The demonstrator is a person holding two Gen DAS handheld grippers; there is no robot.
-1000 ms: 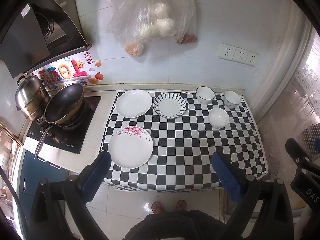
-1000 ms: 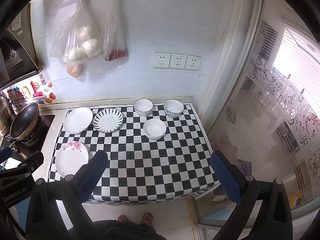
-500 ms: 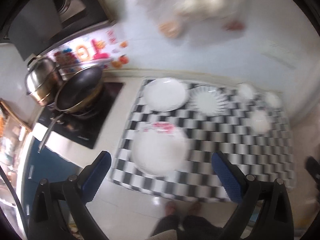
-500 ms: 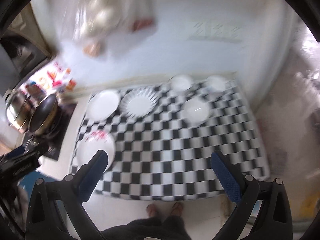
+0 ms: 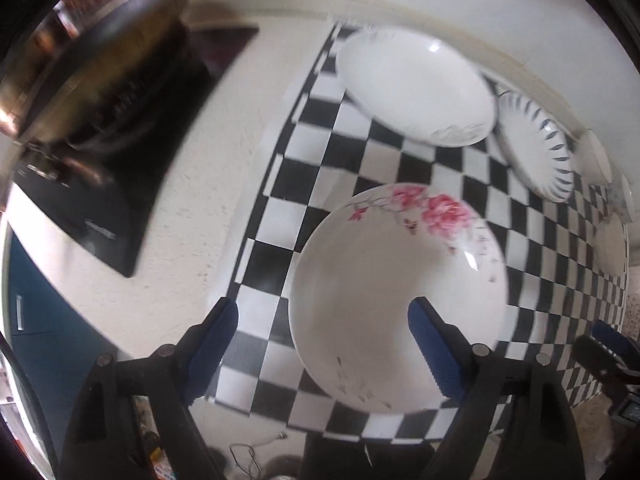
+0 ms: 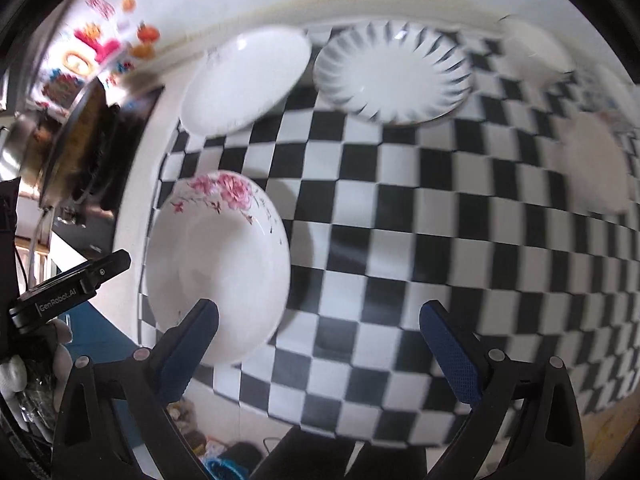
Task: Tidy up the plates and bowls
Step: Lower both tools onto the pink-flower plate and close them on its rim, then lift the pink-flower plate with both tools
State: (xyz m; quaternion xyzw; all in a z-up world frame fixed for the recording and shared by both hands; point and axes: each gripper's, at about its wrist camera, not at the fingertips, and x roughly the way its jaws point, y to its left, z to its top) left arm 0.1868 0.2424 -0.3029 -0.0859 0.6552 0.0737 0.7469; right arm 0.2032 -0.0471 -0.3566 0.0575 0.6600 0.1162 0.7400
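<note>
White floral plate (image 5: 392,292) apparently ungripped; left gripper (image 5: 320,344), right gripper (image 6: 316,340) wide apart, empty.

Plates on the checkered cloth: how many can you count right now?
3. The flowered plate lies at the near left corner. The plain white plate is at the back left, and the striped plate sits beside it on its right. Blurred bowls at the far right are not counted.

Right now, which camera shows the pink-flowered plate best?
The left wrist view: the pink-flowered plate fills the centre, its whole rim and flower print fairly sharp. The right wrist view shows the same plate off to the left, foreshortened and softer.
</note>
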